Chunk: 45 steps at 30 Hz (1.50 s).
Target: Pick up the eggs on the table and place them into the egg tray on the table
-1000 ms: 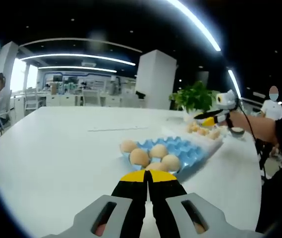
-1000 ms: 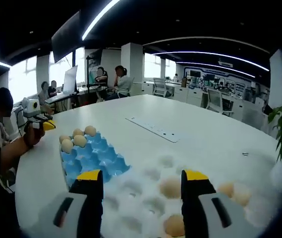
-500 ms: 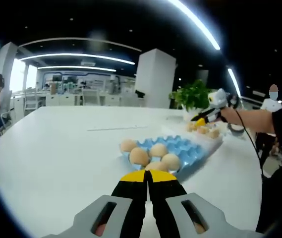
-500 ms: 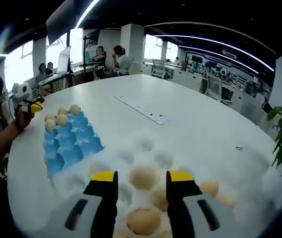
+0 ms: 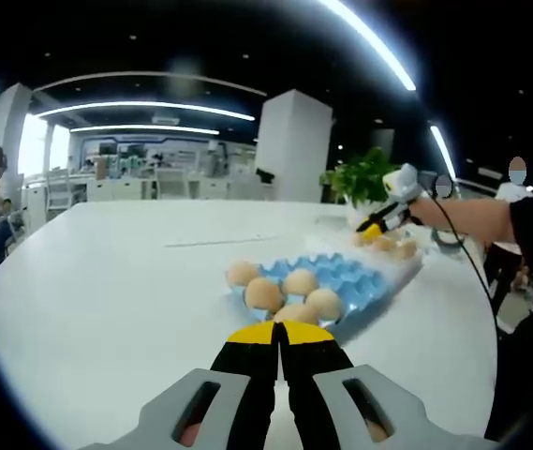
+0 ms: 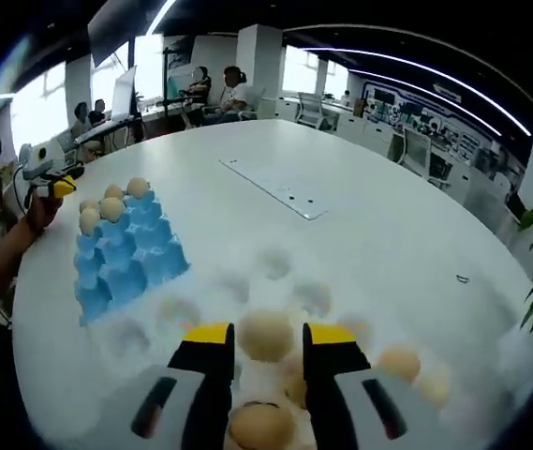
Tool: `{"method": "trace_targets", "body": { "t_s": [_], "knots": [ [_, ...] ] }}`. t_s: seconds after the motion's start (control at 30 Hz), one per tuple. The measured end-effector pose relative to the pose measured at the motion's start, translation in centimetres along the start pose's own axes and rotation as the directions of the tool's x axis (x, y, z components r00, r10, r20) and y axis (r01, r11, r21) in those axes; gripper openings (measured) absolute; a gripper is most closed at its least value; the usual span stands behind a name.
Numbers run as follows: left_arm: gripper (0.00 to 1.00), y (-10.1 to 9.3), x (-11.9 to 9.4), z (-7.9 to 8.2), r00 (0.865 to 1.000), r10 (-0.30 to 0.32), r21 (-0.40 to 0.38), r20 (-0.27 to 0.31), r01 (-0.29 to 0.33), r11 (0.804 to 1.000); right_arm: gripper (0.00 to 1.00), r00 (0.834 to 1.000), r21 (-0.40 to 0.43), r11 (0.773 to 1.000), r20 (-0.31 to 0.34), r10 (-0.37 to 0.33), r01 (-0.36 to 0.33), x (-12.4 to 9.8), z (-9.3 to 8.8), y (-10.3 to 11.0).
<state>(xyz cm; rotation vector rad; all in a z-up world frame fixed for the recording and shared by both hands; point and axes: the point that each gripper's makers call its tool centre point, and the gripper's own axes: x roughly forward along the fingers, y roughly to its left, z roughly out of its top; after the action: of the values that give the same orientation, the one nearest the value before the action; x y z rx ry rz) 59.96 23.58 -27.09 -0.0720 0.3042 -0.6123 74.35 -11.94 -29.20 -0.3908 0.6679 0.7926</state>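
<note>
Left gripper view: the left gripper (image 5: pixel 280 336) sits low over the white table (image 5: pixel 107 281), its yellow-tipped jaws pressed together with nothing between them. Just beyond the tips lies the blue egg tray (image 5: pixel 341 281), with four eggs (image 5: pixel 263 295) seated in its near cells. Past the tray, a white tray (image 5: pixel 392 253) carries more eggs, and the right gripper (image 5: pixel 378 225) is lowered onto it, held by the person's hand (image 5: pixel 463 220). A potted plant (image 5: pixel 364 183) stands behind.

Right gripper view: the right gripper (image 6: pixel 266 335) has its jaws narrowed around a tan egg (image 6: pixel 264 335) in the white tray (image 6: pixel 200 309); the jaws stand at either side of the egg, but actual contact cannot be confirmed. Another egg (image 6: pixel 259 424) lies nearer between the jaw bodies, and others (image 6: pixel 402 361) rest to the right. Farther left is the blue egg tray (image 6: pixel 125 262), eggs (image 6: pixel 100 208) at its far end, with the left gripper (image 6: pixel 55 183) beside it. A flat strip (image 6: pixel 275 187) lies farther out on the table (image 6: pixel 388 234).
</note>
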Motion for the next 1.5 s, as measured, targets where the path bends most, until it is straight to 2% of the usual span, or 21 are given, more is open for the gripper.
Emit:
{"method": "trace_targets", "body": {
  "t_s": [0.4,0.6,0.9,0.93,1.13,1.37,1.5],
  "knots": [
    [0.00,-1.2,0.0,-0.5,1.000,0.000,0.009,-0.012,0.000,1.000,0.23,0.995,-0.004,0.999,-0.092,0.037,-0.037,0.9,-0.2,-0.2],
    [0.00,-1.6,-0.1,-0.6,1.000,-0.002,0.011,-0.013,0.002,1.000,0.24,0.989,0.019,0.998,-0.138,0.058,-0.056,1.1,-0.5,0.0],
    [0.00,-2.1,-0.2,-0.7,1.000,0.000,0.013,-0.016,0.000,1.000,0.25,0.973,0.041,0.996,-0.217,0.085,-0.078,1.4,-0.9,-0.1],
    [0.00,-2.0,-0.1,-0.7,1.000,0.000,0.012,-0.016,0.000,1.000,0.26,0.965,0.037,0.996,-0.247,0.090,-0.083,1.4,-1.3,-0.1],
    [0.00,-2.0,-0.2,-0.7,1.000,0.001,0.014,-0.016,-0.001,1.000,0.26,0.957,0.036,0.996,-0.276,0.092,-0.086,1.7,-1.3,-0.2],
    [0.00,-2.2,-0.3,-0.7,1.000,0.002,0.014,-0.015,-0.001,1.000,0.26,0.947,0.043,0.995,-0.308,0.095,-0.086,1.1,-2.0,1.5],
    [0.00,-2.3,-0.4,-0.7,1.000,0.004,0.015,-0.014,-0.004,1.000,0.26,0.934,0.048,0.995,-0.346,0.094,-0.082,1.0,-2.3,2.2]
  ]
}}
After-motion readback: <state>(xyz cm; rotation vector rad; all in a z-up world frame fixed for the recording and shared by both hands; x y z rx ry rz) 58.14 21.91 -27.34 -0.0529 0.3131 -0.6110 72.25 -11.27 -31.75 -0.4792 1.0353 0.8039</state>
